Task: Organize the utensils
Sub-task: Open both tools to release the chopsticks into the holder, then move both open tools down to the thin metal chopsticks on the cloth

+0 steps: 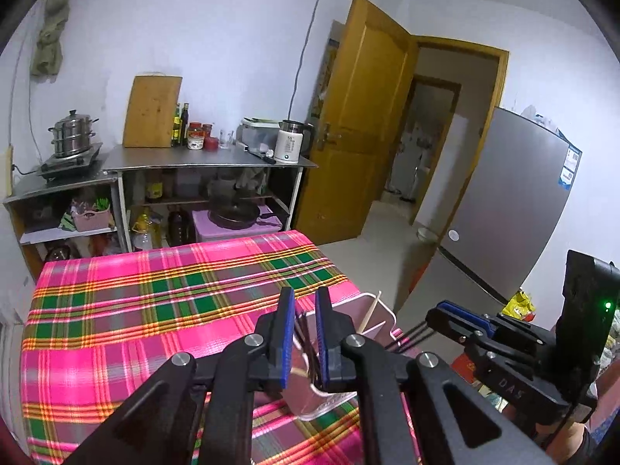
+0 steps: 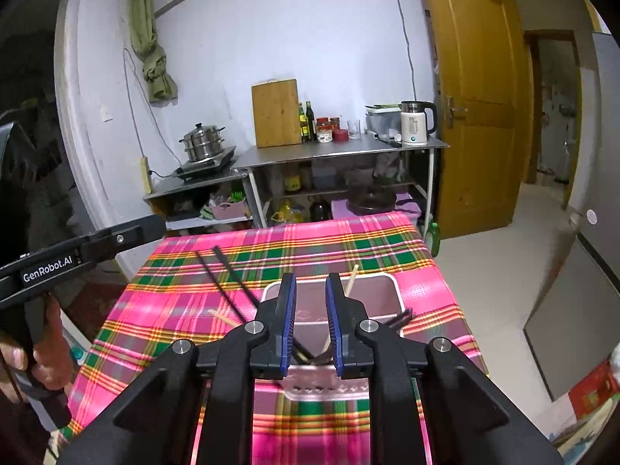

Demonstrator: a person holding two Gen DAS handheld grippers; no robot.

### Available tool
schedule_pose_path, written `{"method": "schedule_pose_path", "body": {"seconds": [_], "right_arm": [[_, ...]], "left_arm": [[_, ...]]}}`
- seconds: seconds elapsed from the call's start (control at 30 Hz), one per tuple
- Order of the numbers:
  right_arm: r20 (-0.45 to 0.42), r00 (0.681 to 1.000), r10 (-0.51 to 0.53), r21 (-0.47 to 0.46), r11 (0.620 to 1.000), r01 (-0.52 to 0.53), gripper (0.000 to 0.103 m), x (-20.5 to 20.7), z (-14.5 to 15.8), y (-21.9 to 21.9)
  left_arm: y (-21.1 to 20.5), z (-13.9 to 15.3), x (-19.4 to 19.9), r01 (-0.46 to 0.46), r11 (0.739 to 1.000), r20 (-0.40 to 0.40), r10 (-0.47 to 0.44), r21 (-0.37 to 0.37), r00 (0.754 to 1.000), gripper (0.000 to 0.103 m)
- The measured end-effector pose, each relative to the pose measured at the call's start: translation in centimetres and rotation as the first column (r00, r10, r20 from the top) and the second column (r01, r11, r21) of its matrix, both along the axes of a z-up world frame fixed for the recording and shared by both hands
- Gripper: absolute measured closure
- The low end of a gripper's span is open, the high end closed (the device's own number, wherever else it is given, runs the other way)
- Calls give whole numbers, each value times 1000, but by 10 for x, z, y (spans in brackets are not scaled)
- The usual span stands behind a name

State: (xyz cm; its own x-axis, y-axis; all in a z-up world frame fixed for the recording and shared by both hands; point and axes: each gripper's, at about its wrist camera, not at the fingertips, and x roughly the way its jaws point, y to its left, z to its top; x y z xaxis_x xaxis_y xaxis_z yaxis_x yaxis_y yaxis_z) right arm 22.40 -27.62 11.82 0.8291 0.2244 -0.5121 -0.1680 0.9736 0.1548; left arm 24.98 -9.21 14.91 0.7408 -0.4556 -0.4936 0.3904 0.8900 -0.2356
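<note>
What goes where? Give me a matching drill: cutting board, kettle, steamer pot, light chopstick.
Things:
1. cutting board
2. kettle
3. steamer pot
4. light chopstick

Places:
A. on the cooktop
B. standing in the tray
C. leaning on the wall
D. right end of the steel counter

Pairs: 1-C, 2-D, 3-A, 4-B
</note>
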Motion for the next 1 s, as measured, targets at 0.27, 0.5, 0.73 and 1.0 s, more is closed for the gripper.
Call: {"method": "schedule_pose_path", "body": {"seconds": [0.27,0.5,0.73,1.0], "right_arm": [[2,1000,28,7,1000,-28,86,-36,-5,15],[-22,997,70,4,998,-70,86,-61,-20,31],[-62,992,114,6,994,-114,86,-68,-40,46],[-117,982,147,10,989,-147,86,-62,-66,57]], "left_arm": [[26,-12,-44,-29,1000,2,29,-12,1000,93],[45,-36,-74,-59,998,-25,59,2,998,90],[63,-74,-87,-96,995,-101,97,18,990,89],[75,-115,-75,-140,990,-199,143,30,969,89]]}}
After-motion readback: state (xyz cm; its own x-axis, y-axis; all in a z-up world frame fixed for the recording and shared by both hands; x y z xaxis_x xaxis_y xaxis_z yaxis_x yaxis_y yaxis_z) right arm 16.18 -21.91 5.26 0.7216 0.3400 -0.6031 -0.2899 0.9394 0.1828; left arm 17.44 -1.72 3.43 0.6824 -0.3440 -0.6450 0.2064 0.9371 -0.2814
